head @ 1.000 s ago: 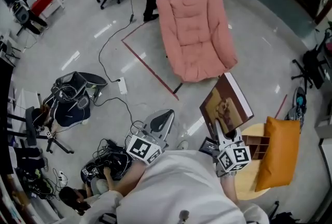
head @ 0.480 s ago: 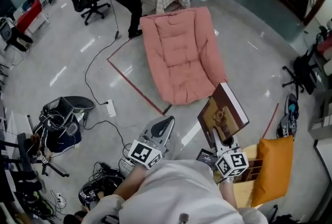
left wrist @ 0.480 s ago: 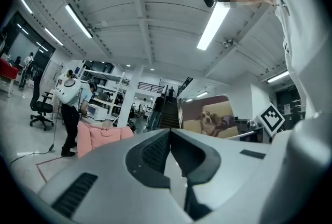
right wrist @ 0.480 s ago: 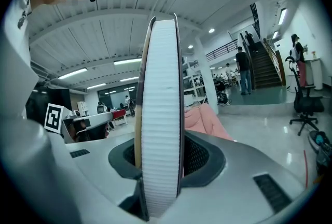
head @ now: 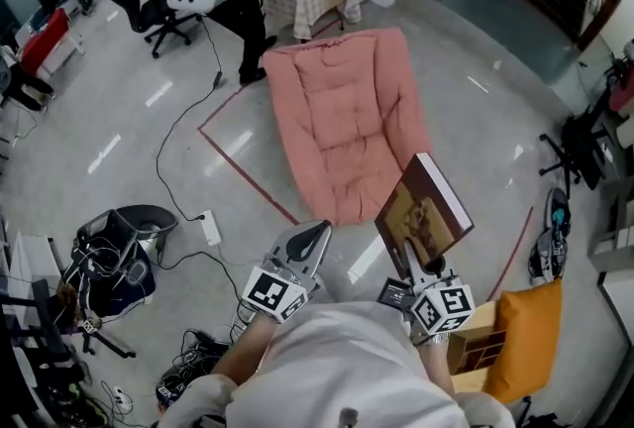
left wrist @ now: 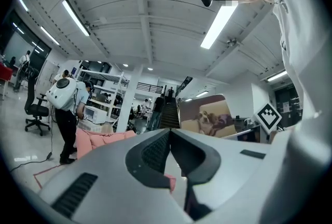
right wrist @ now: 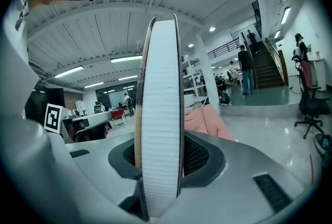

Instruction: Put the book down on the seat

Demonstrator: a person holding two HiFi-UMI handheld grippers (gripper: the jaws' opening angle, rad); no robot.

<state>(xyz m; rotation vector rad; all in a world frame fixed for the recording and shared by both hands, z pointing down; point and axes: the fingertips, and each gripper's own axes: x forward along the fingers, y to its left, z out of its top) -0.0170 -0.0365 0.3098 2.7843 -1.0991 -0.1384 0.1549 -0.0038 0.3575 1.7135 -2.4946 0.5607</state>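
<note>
- The right gripper (head: 420, 266) is clamped on the lower edge of the book (head: 424, 216), whose white page edges face that gripper's camera.
- The book hangs in the air at the near right corner of the pink seat (head: 337, 109), not resting on it.
- The left gripper (head: 313, 238) has its jaws together and holds nothing, just short of the seat's near edge.
</note>
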